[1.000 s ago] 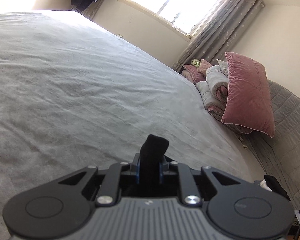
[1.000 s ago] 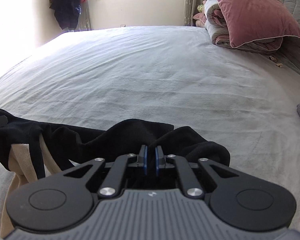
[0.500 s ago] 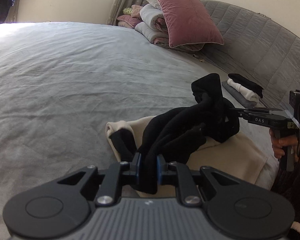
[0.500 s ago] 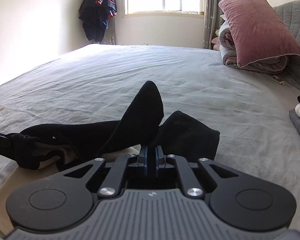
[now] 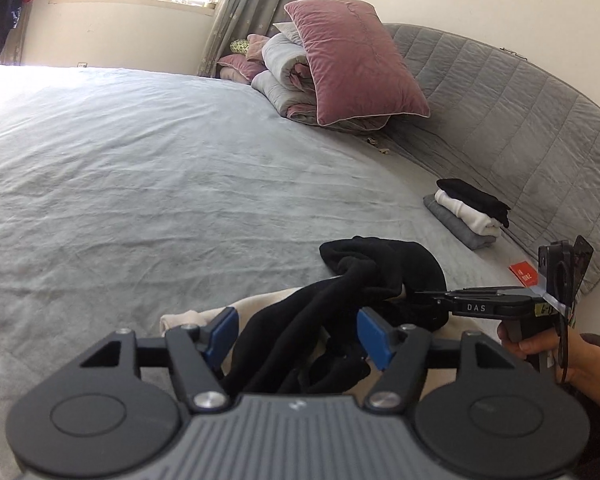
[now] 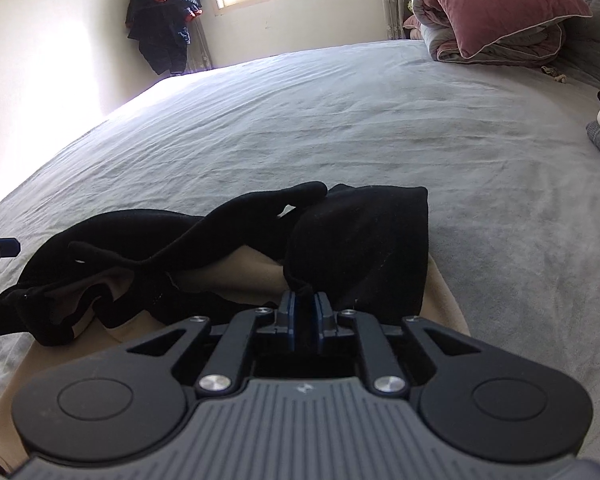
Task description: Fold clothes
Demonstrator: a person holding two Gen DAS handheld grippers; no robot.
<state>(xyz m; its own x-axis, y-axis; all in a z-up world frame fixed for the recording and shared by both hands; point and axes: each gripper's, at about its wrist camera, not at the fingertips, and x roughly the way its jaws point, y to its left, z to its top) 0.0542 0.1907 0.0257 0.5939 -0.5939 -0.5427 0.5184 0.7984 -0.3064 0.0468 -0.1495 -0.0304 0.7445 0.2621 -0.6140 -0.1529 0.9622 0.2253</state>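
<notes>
Black garment (image 6: 340, 240) lies crumpled on beige cloth (image 6: 228, 276) at the bed's (image 5: 160, 184) near edge, unfolded. Left gripper (image 5: 298, 330) has just opened, releasing it; right gripper (image 6: 305, 300) pinches it. 3 folded pieces (image 5: 468, 210) wait by the headboard (image 5: 520, 120).

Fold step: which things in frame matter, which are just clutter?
In play: crumpled black garment; beige cloth under it; left gripper, jaws just opened; right gripper, pinching the garment.

Clutter: folded clothes stack; pink velvet pillow; rolled duvet; hanging dark jacket.

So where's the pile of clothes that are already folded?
In the left wrist view the folded stack, black on white on grey, sits at the right on the bed, against the quilted grey headboard, beyond the black garment.
</notes>
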